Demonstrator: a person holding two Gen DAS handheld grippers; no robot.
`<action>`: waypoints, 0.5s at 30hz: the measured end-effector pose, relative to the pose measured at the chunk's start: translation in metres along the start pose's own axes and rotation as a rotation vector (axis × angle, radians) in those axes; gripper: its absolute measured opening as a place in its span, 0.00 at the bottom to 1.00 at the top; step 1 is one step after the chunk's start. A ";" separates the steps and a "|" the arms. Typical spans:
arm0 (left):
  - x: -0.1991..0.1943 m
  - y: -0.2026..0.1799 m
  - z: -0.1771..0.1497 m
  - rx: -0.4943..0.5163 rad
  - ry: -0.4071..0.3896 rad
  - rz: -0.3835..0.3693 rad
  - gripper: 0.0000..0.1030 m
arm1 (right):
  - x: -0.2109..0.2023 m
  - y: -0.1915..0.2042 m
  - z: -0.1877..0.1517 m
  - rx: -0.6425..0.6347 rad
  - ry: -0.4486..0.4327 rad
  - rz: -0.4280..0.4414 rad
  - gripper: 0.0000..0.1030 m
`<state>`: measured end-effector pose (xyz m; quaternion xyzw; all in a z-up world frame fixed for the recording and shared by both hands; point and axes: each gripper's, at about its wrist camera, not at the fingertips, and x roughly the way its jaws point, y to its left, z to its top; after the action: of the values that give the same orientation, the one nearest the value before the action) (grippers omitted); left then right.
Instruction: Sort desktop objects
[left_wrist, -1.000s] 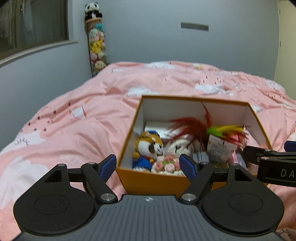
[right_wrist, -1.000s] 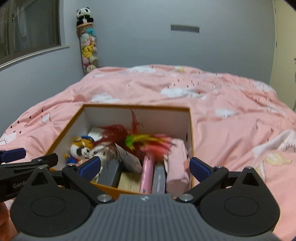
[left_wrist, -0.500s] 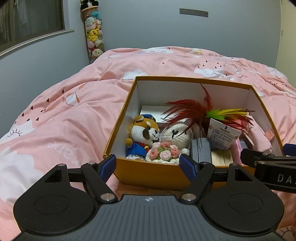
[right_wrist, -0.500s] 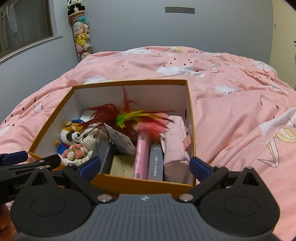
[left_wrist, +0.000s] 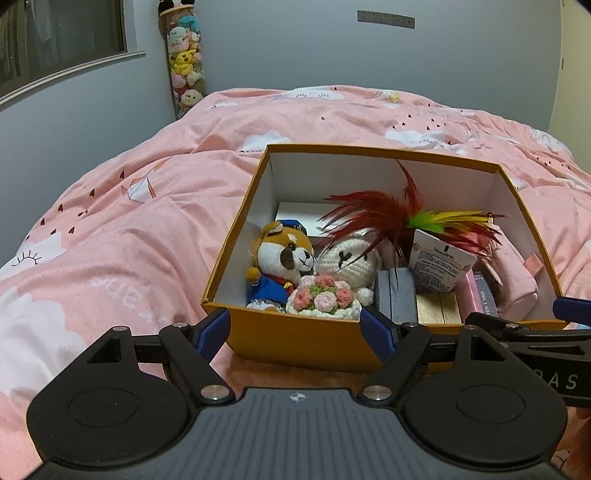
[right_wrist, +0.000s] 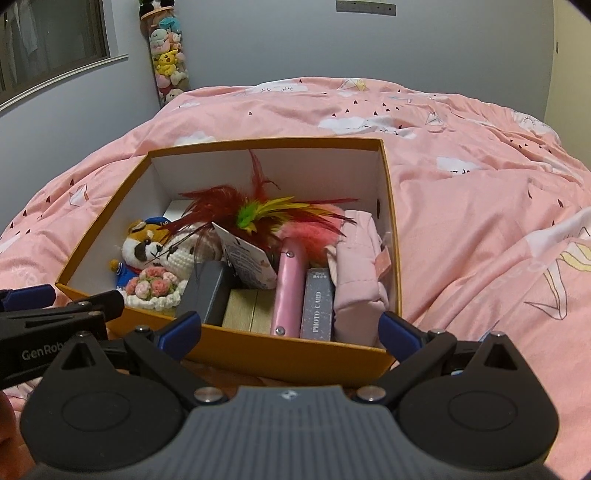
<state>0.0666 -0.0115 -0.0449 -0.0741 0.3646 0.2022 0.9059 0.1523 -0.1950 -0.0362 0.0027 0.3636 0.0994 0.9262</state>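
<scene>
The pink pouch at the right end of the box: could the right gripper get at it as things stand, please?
Probably yes: the right gripper is open and empty at the box's near wall, and the pink pouch lies uncovered on top.

Both wrist views close above bed, facing forward-down, sharing orange box (left_wrist: 295, 343) (right_wrist: 280, 354); distance probably arm's-reach.

Dim, even indoor light, slightly cool cast. Soft shadows inside the box (left_wrist: 424, 162). Both views sharp, no glare. Strong fisheye bending at edges, dark corner vignetting.
</scene>
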 end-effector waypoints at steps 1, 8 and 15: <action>0.000 0.000 0.000 -0.002 0.005 -0.002 0.89 | 0.000 0.000 0.000 -0.001 0.000 -0.001 0.99; 0.000 0.001 -0.002 -0.005 0.009 -0.002 0.90 | 0.000 0.000 0.000 -0.006 -0.001 -0.002 0.99; 0.000 0.001 -0.001 -0.007 0.009 -0.004 0.90 | 0.000 0.000 0.000 -0.006 -0.001 -0.003 0.99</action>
<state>0.0656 -0.0110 -0.0461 -0.0791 0.3678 0.2014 0.9044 0.1522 -0.1949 -0.0367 -0.0008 0.3629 0.0991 0.9265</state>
